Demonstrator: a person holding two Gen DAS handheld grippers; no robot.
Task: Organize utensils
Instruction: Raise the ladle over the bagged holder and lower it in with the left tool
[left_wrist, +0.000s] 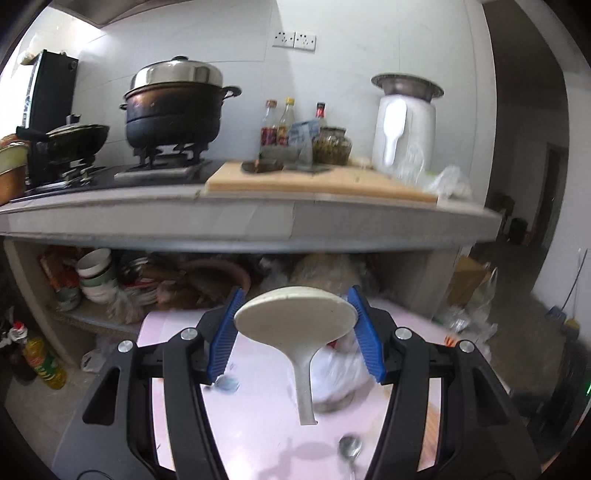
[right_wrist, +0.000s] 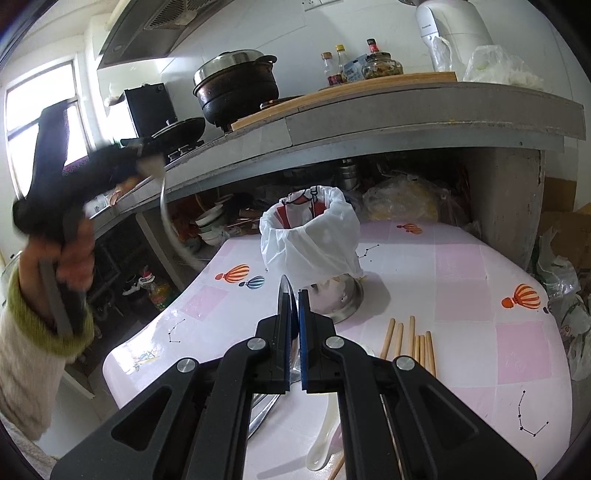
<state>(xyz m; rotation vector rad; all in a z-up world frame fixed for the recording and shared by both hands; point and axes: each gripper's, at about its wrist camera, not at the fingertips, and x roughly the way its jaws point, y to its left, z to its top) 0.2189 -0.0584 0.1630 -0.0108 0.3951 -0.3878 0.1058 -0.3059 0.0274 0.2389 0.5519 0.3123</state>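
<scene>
My left gripper (left_wrist: 295, 317) holds a white rice paddle (left_wrist: 295, 317) by its wide head between the blue pads, handle hanging down above the pink table (left_wrist: 255, 424). From the right wrist view the left gripper (right_wrist: 147, 166) is raised high at the left, blurred. My right gripper (right_wrist: 293, 295) is shut on a thin dark utensil (right_wrist: 285, 295), edge-on between the pads. Ahead stands a steel holder (right_wrist: 343, 299) lined with a white plastic bag (right_wrist: 314, 236). Wooden chopsticks (right_wrist: 410, 343), a white spoon (right_wrist: 325, 439) and a metal spoon (left_wrist: 350, 448) lie on the table.
A grey kitchen counter (left_wrist: 258, 218) runs behind the table with a stove, a black steamer pot (left_wrist: 173, 110), bottles, a cutting board (left_wrist: 321, 181) and a white appliance (left_wrist: 402, 129). Bowls and bags fill the shelf beneath. An oil bottle (left_wrist: 44, 365) stands on the floor at left.
</scene>
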